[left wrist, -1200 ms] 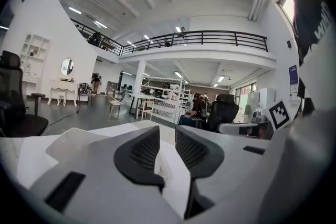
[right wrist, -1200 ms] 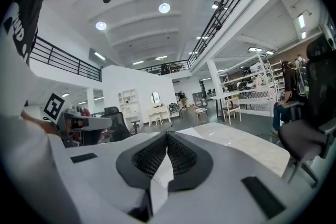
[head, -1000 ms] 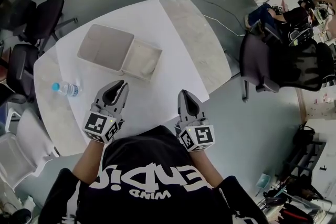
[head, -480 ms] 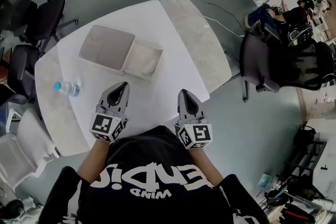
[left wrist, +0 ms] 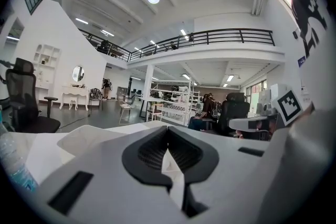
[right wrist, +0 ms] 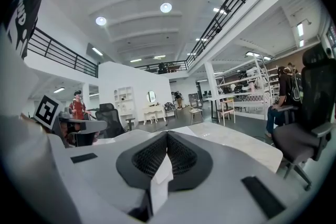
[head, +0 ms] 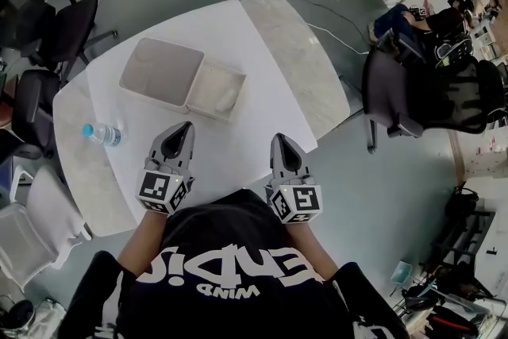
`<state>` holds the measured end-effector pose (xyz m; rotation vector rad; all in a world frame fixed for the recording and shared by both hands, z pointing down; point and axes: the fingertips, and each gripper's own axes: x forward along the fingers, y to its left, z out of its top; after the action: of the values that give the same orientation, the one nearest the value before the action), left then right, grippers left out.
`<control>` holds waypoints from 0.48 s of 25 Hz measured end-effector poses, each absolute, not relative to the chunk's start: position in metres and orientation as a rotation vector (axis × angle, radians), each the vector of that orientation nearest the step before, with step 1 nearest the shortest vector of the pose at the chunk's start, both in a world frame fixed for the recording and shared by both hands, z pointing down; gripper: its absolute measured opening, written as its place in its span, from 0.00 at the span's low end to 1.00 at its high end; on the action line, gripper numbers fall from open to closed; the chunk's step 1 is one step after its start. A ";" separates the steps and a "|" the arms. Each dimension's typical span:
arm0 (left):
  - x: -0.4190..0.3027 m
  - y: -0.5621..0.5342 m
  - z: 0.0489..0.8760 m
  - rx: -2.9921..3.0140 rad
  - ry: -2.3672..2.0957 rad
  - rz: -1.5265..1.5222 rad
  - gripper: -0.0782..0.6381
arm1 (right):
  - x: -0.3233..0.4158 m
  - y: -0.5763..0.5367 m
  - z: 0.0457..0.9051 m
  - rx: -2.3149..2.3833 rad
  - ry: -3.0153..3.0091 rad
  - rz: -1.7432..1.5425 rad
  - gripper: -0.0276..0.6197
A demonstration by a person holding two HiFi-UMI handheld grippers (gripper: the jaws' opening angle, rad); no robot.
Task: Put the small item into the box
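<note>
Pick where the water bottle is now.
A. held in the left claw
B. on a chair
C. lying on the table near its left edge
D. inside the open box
C: the head view shows the water bottle lying on the table by its left edge, apart from the box and the left claw.
</note>
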<state>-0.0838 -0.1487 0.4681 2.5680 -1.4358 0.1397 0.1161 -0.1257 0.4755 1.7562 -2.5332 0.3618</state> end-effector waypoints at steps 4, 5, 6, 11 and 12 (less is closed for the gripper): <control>-0.084 -0.149 0.467 2.560 -1.436 0.137 0.12 | 0.116 -0.126 0.475 1.754 -2.540 0.366 0.08; -0.084 -0.149 0.468 2.559 -1.437 0.138 0.12 | 0.116 -0.126 0.474 1.754 -2.540 0.365 0.08; -0.084 -0.149 0.468 2.558 -1.437 0.140 0.12 | 0.116 -0.126 0.474 1.756 -2.539 0.365 0.08; -0.085 -0.149 0.469 2.550 -1.436 0.144 0.12 | 0.116 -0.127 0.474 1.759 -2.540 0.372 0.08; -0.086 -0.150 0.469 2.548 -1.437 0.144 0.12 | 0.116 -0.127 0.474 1.757 -2.540 0.374 0.08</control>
<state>-0.0856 -0.1496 0.4692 2.5478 -1.4373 0.1440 0.1158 -0.1269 0.4744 1.7570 -2.5403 0.3737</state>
